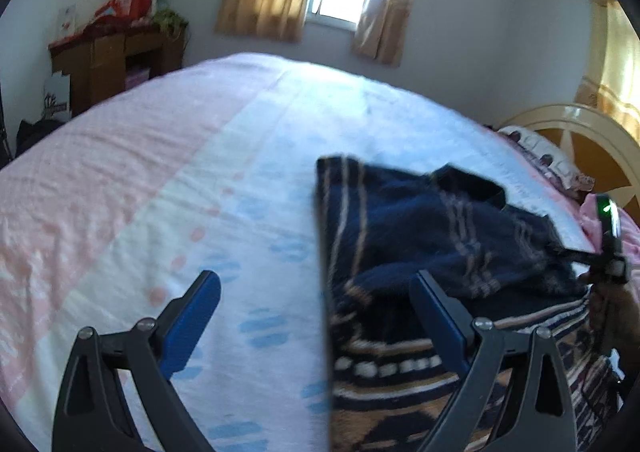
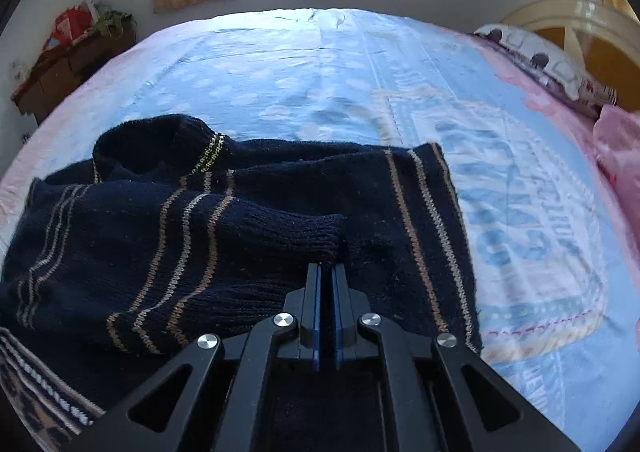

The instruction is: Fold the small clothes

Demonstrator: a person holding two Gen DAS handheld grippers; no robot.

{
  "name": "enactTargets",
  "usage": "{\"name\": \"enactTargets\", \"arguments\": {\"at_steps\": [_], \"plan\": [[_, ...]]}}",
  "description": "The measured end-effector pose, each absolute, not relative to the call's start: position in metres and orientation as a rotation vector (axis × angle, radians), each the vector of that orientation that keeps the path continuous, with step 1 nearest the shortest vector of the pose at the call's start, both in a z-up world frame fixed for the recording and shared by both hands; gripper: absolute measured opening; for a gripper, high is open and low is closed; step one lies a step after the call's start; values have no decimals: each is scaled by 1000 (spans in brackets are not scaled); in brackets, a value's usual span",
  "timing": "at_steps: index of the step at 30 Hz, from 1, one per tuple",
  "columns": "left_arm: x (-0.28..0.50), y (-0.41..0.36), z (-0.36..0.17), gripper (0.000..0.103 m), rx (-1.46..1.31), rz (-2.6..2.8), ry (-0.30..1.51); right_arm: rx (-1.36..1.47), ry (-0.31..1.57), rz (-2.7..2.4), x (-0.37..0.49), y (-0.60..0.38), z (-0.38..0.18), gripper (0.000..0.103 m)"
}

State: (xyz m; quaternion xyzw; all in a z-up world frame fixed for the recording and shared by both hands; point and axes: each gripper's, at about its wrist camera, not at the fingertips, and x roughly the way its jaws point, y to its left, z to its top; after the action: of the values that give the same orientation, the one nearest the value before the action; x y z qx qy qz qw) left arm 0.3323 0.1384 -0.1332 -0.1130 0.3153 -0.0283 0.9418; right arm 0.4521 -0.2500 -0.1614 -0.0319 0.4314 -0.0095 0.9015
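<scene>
A navy knit sweater [image 1: 420, 219] [image 2: 140, 232] with tan stripes lies partly folded on the bed sheet [image 1: 200, 171] [image 2: 320, 83]. Its collar [image 2: 160, 143] points to the far left in the right wrist view. One sleeve lies across the body, and my right gripper [image 2: 328, 266] is shut on that sleeve's ribbed cuff [image 2: 312, 232]. In the left wrist view that gripper [image 1: 580, 255] shows at the far right edge. My left gripper [image 1: 316, 278] hangs open above the sweater's straight left edge, one finger over the sheet and one over the knit, holding nothing.
A patterned tan-and-white band [image 1: 400, 368] [image 2: 40, 384] lies at the near side of the sweater. A pillow [image 2: 552, 63] and a cream headboard [image 2: 580, 19] are at the right, with pink fabric [image 2: 620, 147] beside them. A brown cabinet [image 1: 112, 59] stands by the far left wall.
</scene>
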Motion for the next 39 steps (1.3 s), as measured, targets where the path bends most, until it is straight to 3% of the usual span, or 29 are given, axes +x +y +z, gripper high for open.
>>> {"name": "enactTargets", "arguments": {"at_steps": [6, 14, 16, 18, 20, 25, 30, 36, 39], "plan": [[366, 102, -142, 103, 34, -2, 730, -55, 881, -31, 453, -255, -158, 4], [375, 102, -169, 103, 23, -63, 897, -156, 884, -49, 459, -255, -162, 5], [371, 103, -163, 103, 20, -52, 865, -188, 888, -55, 455, -251, -157, 12], [363, 106, -152, 103, 7, -40, 808, -158, 861, -42, 443, -249, -145, 51], [355, 113, -137, 103, -59, -55, 737, -116, 824, 17, 430, -243, -133, 60], [377, 111, -136, 103, -44, 15, 776, -127, 818, 235, 412, -176, -122, 60], [387, 107, -162, 103, 41, 99, 870, -255, 910, 239, 413, -116, -163, 60], [370, 116, -166, 103, -15, 69, 852, -308, 947, 236, 394, -115, -161, 60], [371, 111, -166, 103, 3, 80, 845, -289, 870, 239, 390, -108, -143, 60]]}}
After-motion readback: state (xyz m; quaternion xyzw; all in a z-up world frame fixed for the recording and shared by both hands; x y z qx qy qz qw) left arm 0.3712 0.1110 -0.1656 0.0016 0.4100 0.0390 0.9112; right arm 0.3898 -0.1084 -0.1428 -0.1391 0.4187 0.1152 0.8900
